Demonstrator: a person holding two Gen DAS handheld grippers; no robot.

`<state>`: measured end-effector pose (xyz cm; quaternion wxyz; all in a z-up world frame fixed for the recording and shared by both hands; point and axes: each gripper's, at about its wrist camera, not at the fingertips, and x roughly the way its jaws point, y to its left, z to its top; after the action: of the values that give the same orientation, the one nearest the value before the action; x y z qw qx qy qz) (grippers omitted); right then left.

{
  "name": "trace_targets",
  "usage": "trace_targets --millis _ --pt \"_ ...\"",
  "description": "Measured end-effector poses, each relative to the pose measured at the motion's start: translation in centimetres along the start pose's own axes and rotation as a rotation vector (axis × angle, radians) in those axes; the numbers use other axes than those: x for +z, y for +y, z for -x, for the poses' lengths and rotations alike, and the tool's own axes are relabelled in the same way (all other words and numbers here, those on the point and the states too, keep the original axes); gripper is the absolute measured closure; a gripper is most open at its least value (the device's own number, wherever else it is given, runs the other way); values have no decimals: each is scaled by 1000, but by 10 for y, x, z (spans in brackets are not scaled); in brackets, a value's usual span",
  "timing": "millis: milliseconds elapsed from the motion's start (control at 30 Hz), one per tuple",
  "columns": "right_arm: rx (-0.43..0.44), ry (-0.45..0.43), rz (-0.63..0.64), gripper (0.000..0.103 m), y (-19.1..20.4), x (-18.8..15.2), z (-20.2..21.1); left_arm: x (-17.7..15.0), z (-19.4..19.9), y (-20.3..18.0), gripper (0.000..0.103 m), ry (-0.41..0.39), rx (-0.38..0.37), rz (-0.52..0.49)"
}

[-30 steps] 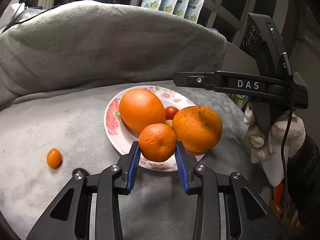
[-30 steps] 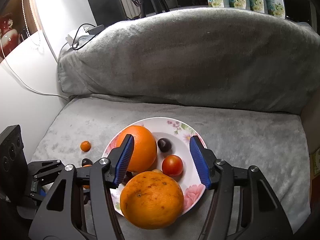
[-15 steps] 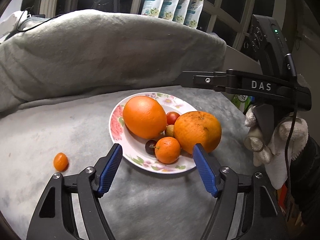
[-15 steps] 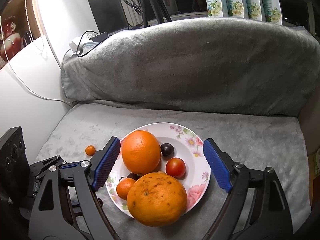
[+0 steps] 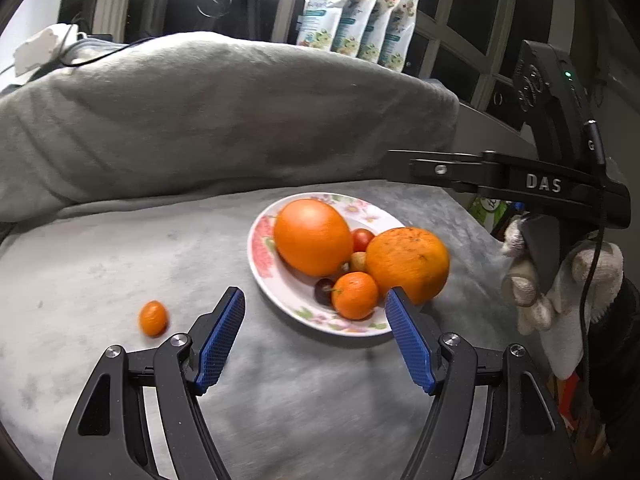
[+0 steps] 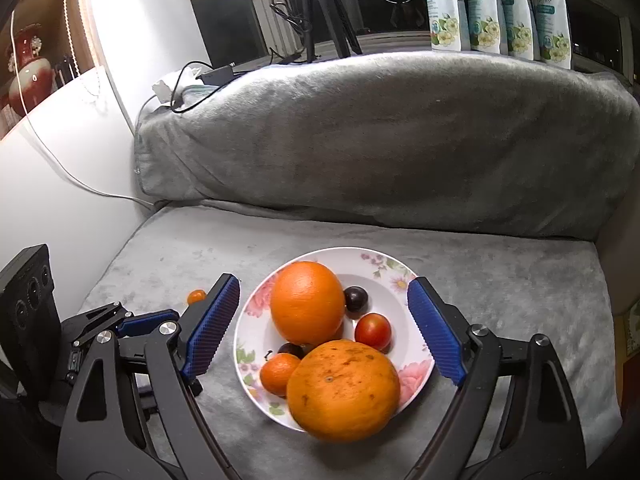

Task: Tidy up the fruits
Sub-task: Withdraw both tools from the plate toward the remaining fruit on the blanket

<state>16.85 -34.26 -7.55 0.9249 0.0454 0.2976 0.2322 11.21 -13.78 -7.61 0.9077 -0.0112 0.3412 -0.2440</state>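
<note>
The stray kumquat (image 5: 153,318) lies just left of the empty, wide-open left gripper (image 5: 316,336); the right gripper (image 6: 324,326), equally open and empty, sits farther off.

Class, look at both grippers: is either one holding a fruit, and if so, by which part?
Nothing is held. The left gripper and right gripper are both open, their fingers clear of the fruit on the plate.

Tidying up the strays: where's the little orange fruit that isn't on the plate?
The small orange fruit lies on the grey blanket, left of the plate in the left wrist view, just ahead of the left gripper.
</note>
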Motion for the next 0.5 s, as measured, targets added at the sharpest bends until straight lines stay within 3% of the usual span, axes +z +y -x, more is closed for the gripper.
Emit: trace_targets --millis 500 --pt "78 -34 113 14 53 -16 11 -26 32 62 30 0 106 70"
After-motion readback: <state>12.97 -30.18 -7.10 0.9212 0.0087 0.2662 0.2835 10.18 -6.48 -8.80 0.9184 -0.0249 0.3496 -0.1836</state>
